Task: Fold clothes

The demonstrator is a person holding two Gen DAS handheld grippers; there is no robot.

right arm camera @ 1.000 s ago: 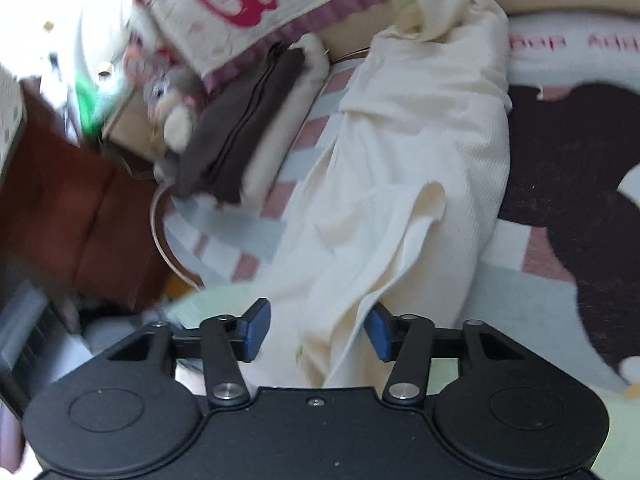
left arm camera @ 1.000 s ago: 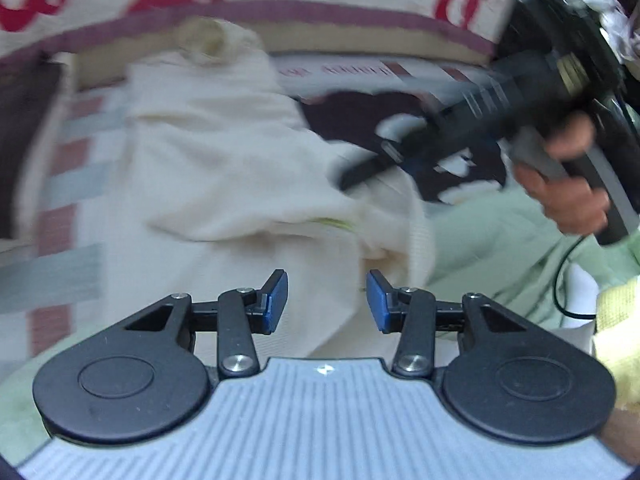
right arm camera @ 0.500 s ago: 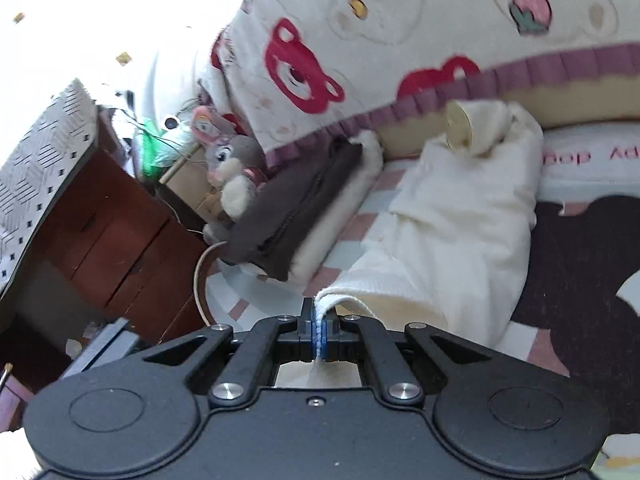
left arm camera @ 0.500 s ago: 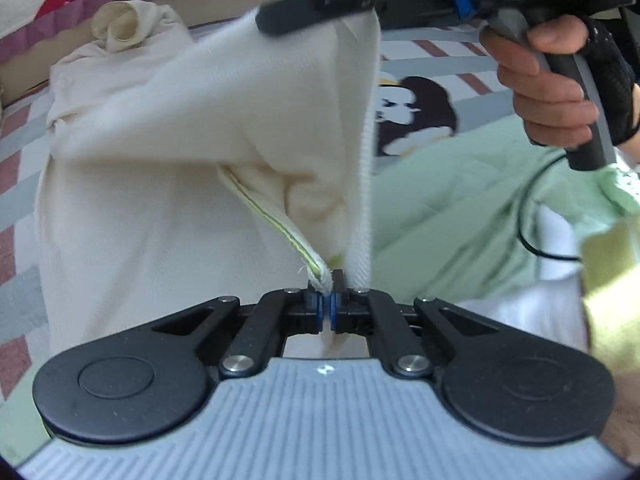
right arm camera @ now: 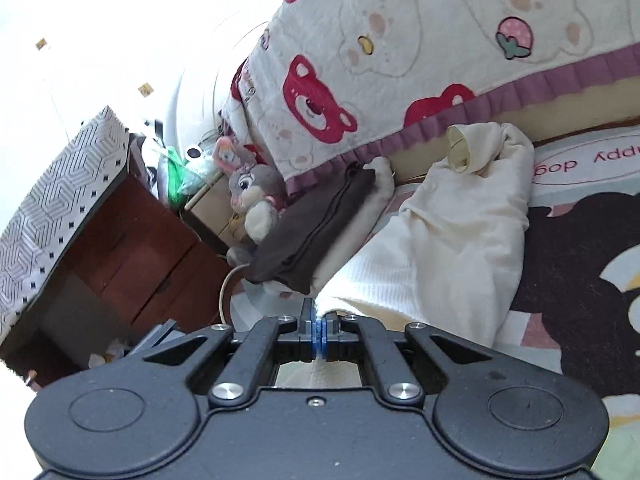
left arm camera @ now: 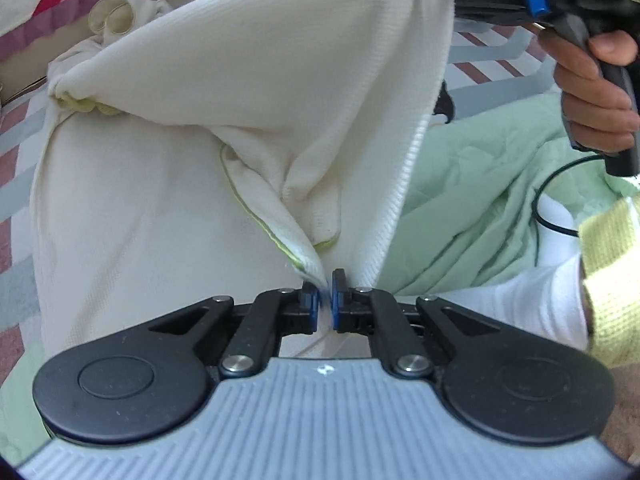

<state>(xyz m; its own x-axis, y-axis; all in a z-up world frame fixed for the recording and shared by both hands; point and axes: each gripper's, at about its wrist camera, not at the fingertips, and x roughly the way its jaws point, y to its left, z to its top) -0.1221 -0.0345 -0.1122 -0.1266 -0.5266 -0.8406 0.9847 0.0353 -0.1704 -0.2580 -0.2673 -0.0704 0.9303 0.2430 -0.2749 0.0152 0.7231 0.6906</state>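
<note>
The cream garment is lying on the patterned bed cover, its near edge now being lifted into a taut span where a second ago it lay slack. Two grippers are pinching it: the left gripper, jaws easing apart slightly, is gripping the lower corner; the right gripper, pressed together, is holding the upper corner, one hand visible. One folded dark garment and one stuffed rabbit are sitting left of it; green bedding is lying right.
</note>
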